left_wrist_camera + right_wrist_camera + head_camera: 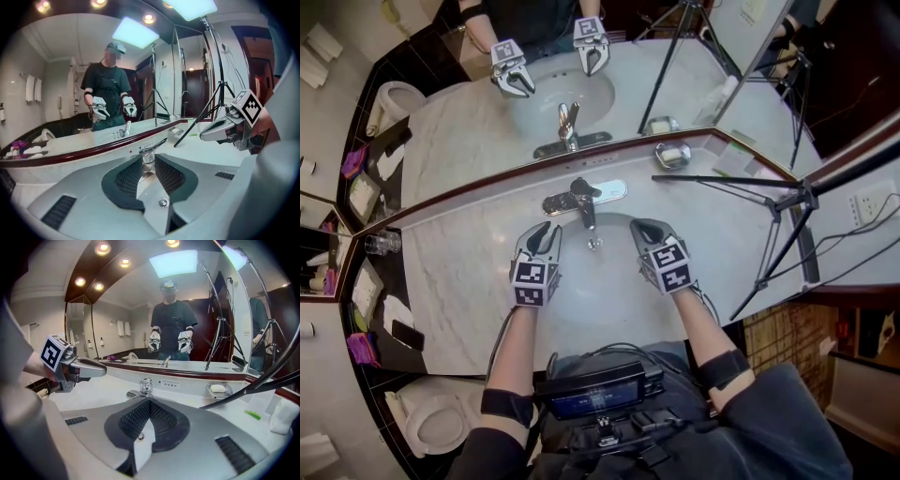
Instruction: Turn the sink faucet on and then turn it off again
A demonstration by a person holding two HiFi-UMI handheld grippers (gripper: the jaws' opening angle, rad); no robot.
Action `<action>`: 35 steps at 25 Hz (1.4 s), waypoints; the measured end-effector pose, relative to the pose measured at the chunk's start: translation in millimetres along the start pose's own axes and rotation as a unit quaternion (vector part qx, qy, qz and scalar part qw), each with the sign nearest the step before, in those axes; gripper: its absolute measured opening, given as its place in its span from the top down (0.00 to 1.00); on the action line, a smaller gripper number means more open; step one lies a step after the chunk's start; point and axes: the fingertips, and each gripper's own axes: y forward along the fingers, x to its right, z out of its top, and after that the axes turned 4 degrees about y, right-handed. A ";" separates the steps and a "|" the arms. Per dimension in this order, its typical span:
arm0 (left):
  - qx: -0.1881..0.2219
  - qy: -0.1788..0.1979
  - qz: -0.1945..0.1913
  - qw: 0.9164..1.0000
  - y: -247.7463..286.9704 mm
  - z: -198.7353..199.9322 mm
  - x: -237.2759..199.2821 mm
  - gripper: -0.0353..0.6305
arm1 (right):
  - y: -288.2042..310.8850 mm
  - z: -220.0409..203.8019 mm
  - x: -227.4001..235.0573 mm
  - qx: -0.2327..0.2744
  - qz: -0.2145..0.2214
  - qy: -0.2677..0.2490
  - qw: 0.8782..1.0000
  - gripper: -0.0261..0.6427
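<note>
The chrome single-lever faucet (581, 199) stands at the back rim of the white oval sink (598, 286), which is set in the pale marble desk (459, 272). The left gripper (540, 232) hovers near it, jaws slightly spread and empty. The right gripper (647, 228) has its jaws pressed together. I judge the narrow gap may slip off the smooth lever or push it crooked.

Open marble counter (459, 281) lies left of the basin, with a glass (382, 243) at its far edge. The faucet (583, 199) stands at the basin's back, close under the mirror (469, 131). On the right, tripod legs (804, 197) slant across the counter, near a soap dish (672, 155).
</note>
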 end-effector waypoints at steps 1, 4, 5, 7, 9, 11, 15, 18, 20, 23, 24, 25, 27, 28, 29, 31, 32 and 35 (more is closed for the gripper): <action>-0.003 0.015 -0.010 1.000 6.0 5.9 2.5 0.81 | 0.0 0.4 1.3 0.000 -0.001 0.001 1.000 0.93; -0.012 0.064 -0.031 0.997 24.6 17.1 8.0 0.75 | 1.5 -1.1 4.6 0.001 -0.002 0.003 1.000 0.93; -0.015 0.082 -0.037 0.996 31.1 18.8 10.5 0.74 | 1.6 -1.6 4.9 -0.001 -0.003 0.004 1.000 0.93; -0.025 0.117 -0.050 0.992 45.3 17.5 16.6 0.70 | 1.8 -3.1 5.4 -0.005 -0.003 0.008 1.000 0.93; -0.037 0.161 -0.062 0.984 59.1 14.7 23.9 0.69 | 2.5 -7.2 7.3 -0.007 -0.005 0.011 1.000 0.93; -0.048 0.214 -0.070 0.973 72.2 13.2 30.6 0.69 | 1.2 -7.9 7.9 -0.012 -0.007 0.016 1.000 0.93; -0.065 0.312 -0.072 0.945 96.5 12.9 40.6 0.69 | 0.1 -13.1 12.3 -0.016 -0.012 0.020 1.000 0.93; -0.073 0.358 -0.079 0.927 112.0 12.3 47.5 0.69 | 1.6 -23.1 17.6 -0.017 -0.016 0.021 1.000 0.93; -0.075 0.381 -0.083 0.918 120.3 13.3 51.9 0.69 | 1.4 -25.5 19.1 -0.017 -0.017 0.023 0.999 0.93; -0.081 0.406 -0.089 0.906 130.7 11.3 58.1 0.69 | 1.1 -27.8 22.6 -0.018 -0.020 0.027 0.999 0.93; -0.085 0.412 -0.093 0.902 133.5 8.8 60.9 0.69 | 0.9 -28.6 23.7 -0.017 -0.020 0.027 0.999 0.93; -0.087 0.418 -0.097 0.899 135.9 6.3 63.6 0.69 | 0.6 -29.6 25.2 -0.018 -0.021 0.027 0.999 0.93; -0.090 0.428 -0.097 0.894 139.2 2.9 66.9 0.69 | 0.4 -30.6 28.0 -0.018 -0.024 0.028 0.999 0.93; -0.090 0.428 -0.094 0.894 140.0 2.0 67.2 0.69 | 0.2 -29.4 28.2 -0.017 -0.024 0.030 0.999 0.93; -0.091 0.425 -0.092 0.896 140.5 1.5 67.1 0.69 | -0.2 -27.6 27.3 -0.017 -0.023 0.033 0.999 0.93; -0.089 0.423 -0.087 0.898 141.1 2.1 67.4 0.73 | -0.1 -28.8 26.5 -0.020 -0.021 0.037 0.999 0.93; -0.088 0.423 -0.086 0.898 141.4 2.3 68.2 0.74 | 1.0 -33.1 27.4 -0.022 -0.021 0.038 0.999 0.93; -0.084 0.420 -0.084 0.900 142.3 1.8 69.6 0.75 | 4.4 -36.7 23.3 -0.024 -0.016 0.042 0.999 0.93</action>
